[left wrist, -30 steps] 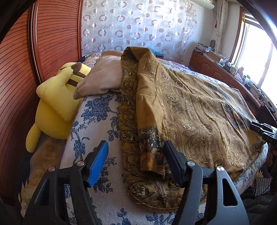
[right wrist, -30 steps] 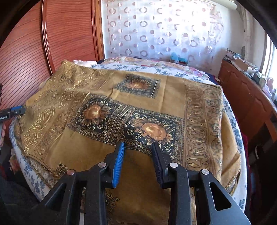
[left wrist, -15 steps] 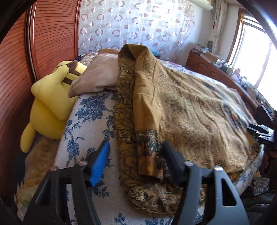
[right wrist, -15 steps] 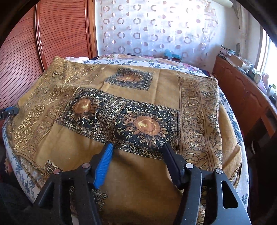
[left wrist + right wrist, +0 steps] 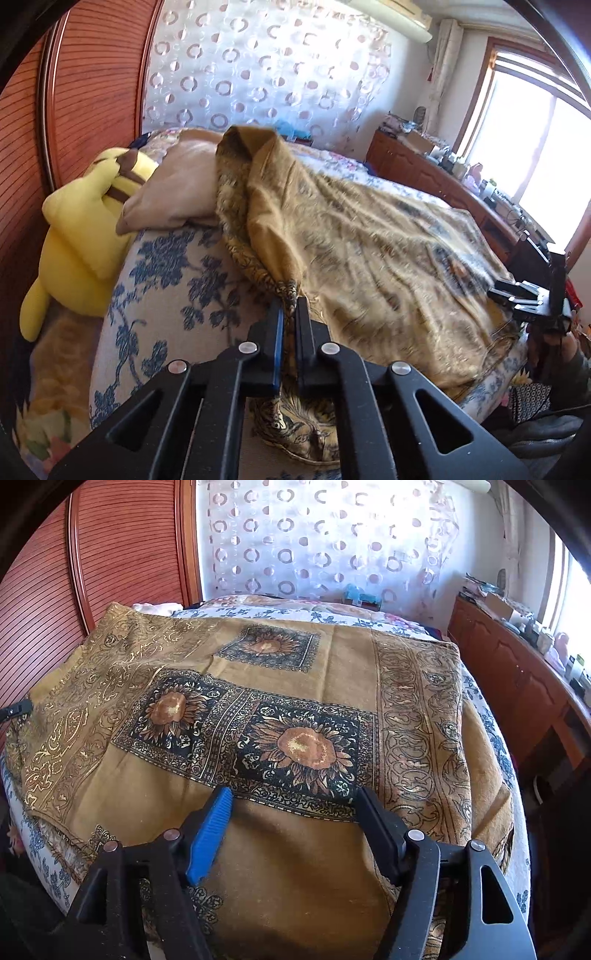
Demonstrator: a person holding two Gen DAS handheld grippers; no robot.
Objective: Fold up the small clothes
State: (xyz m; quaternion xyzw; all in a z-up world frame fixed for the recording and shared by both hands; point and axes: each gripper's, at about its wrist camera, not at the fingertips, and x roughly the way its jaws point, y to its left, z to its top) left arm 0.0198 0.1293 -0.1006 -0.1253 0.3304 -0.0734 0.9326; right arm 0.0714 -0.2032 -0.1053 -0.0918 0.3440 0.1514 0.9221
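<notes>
left gripper [image 5: 290, 308]: jaws just closed, now pinching a bunched corner fold of the gold cloth [image 5: 369, 251], near the yellow plush [image 5: 74, 240]
cloth: spread over the bed [image 5: 166, 273]
right gripper [image 5: 295, 808]: jaws have been opening, wide now, cloth under them but not gripped
step: getting both corners
next: probably right needs to clamp its edge, then lift together
</notes>
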